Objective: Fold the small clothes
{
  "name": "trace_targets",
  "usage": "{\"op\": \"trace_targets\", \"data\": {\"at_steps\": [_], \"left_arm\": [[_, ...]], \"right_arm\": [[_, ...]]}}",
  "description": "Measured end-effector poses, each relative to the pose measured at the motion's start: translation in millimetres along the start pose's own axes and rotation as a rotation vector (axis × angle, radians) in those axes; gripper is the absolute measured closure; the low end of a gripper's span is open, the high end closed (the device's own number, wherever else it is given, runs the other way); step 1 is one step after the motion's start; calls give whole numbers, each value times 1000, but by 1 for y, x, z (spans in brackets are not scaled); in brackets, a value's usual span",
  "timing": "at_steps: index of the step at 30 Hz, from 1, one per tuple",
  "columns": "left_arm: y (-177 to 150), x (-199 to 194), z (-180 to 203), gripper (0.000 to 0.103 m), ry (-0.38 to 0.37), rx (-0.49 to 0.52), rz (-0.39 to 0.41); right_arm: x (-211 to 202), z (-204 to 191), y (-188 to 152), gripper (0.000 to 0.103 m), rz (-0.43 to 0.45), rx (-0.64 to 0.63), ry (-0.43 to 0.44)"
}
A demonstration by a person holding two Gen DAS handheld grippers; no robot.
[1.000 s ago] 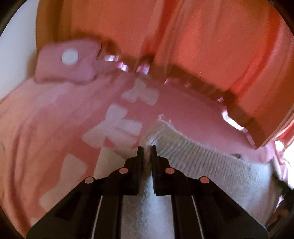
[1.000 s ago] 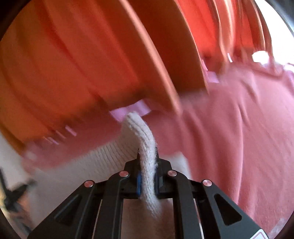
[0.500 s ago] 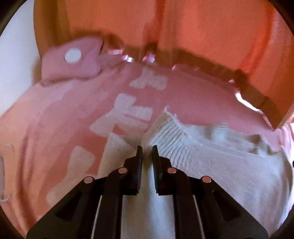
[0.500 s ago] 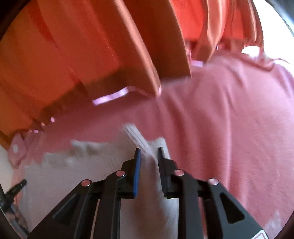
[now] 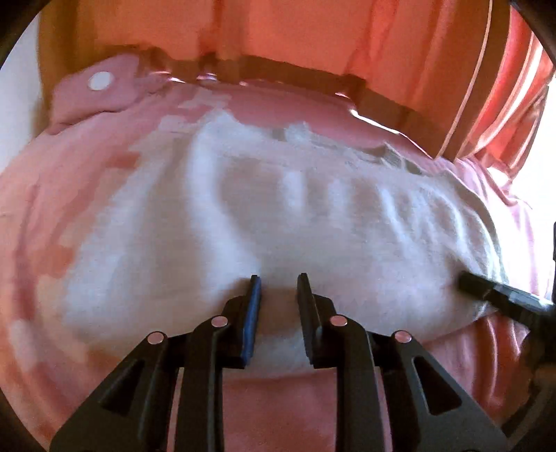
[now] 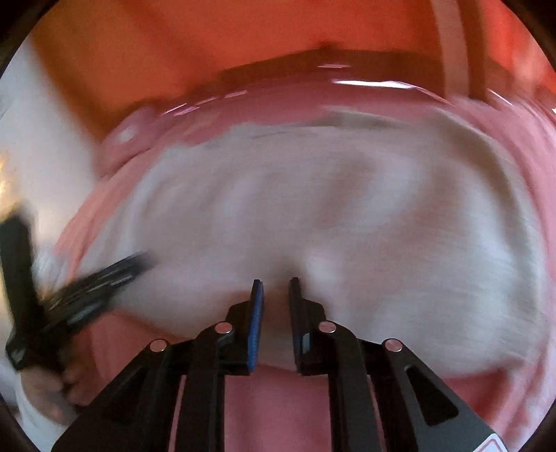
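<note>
The white knit garment (image 5: pixel 312 222) lies spread flat on top of a pink cloth (image 5: pixel 52 208) that covers the supporting surface; the surface itself is hidden, so its edges cannot be located. The garment's near edge sits just in front of both grippers, and its far edge lies close to the cloth's far border, below an orange curtain (image 5: pixel 295 31). A pink tab with a white snap (image 5: pixel 99 80) rests at the far left of the cloth. The left gripper (image 5: pixel 278 283) has its jaws apart, with nothing between them, tips over the near hem. The right gripper (image 6: pixel 275 287) is likewise parted and empty at the same hem, further right. Judged from this layout, the garment is laid out but no fold is visible; the folding steps remain. Motion blur hides fine detail, so sleeves and neckline cannot be identified.
</note>
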State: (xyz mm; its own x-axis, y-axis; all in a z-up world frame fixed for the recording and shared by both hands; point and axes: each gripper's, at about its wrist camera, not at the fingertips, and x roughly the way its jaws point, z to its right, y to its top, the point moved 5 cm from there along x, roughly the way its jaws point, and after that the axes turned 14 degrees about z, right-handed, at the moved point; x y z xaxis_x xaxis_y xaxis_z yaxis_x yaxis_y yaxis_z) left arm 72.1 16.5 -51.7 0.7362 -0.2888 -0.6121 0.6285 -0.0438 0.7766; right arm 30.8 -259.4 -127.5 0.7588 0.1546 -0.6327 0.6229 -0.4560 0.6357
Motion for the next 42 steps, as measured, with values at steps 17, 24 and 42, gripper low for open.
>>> {"op": "trace_targets", "data": {"at_steps": [17, 24, 42], "left_arm": [[92, 62, -4, 67, 99, -52, 75], [68, 98, -59, 60, 213, -101, -16], [3, 17, -125, 18, 198, -488, -16]], "right_arm": [[34, 45, 114, 85, 229, 14, -165], [62, 112, 121, 103, 202, 127, -346], [120, -133, 18, 87, 17, -304, 123]]}}
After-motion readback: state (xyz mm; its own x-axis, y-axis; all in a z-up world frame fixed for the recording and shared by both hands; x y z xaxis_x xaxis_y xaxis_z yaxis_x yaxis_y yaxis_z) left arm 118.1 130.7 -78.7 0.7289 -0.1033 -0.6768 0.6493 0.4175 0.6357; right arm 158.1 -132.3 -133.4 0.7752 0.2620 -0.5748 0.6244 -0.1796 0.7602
